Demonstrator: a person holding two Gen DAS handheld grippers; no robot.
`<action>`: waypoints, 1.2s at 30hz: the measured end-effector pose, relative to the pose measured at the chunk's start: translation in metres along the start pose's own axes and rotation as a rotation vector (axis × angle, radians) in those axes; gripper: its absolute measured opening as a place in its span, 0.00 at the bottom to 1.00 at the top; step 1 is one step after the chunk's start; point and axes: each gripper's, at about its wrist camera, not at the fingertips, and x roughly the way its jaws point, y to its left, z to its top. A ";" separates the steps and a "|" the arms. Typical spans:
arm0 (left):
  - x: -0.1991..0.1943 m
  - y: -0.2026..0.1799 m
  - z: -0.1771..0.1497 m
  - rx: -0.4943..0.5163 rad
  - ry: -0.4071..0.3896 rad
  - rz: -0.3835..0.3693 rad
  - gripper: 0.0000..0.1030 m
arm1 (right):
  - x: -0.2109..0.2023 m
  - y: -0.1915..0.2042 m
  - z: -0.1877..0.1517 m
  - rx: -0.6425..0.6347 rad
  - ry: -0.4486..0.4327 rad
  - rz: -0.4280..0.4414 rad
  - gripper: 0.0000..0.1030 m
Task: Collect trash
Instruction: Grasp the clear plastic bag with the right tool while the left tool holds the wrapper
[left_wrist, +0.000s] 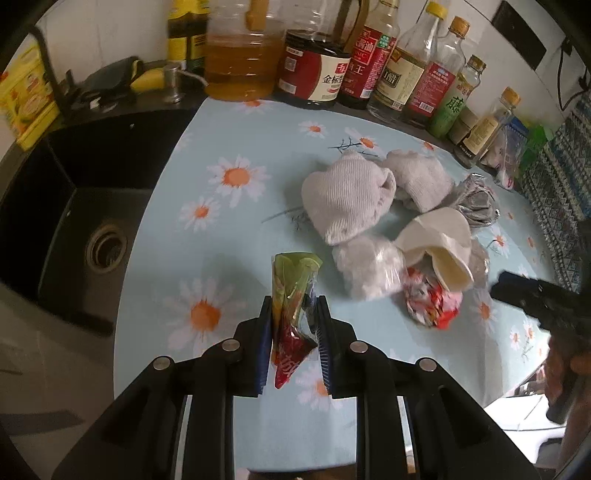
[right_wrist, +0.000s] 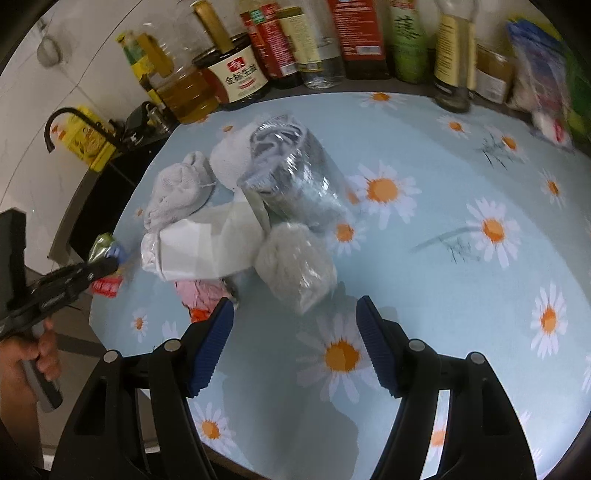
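The left gripper (left_wrist: 293, 317) has its jaws clamped on a crinkled green-and-red snack wrapper (left_wrist: 293, 295), held above the daisy-print tablecloth (left_wrist: 229, 229); it looks light, limp and slick, so a pinch across its bunched middle is probably safest. The right gripper (right_wrist: 295, 332) hovers with jaws apart just before a clear-wrapped grey bundle (right_wrist: 295, 266) in the trash pile, likely soft and slippery, best squeezed across its bulk.
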 end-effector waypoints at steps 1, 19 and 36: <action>-0.003 0.001 -0.003 -0.006 0.000 0.001 0.20 | 0.002 0.001 0.003 -0.009 0.000 -0.002 0.67; -0.049 0.021 -0.056 -0.079 -0.004 0.018 0.20 | 0.036 0.012 0.012 -0.089 0.054 -0.093 0.52; -0.064 0.007 -0.063 0.029 -0.046 -0.087 0.20 | -0.023 0.046 -0.036 -0.073 -0.020 -0.101 0.51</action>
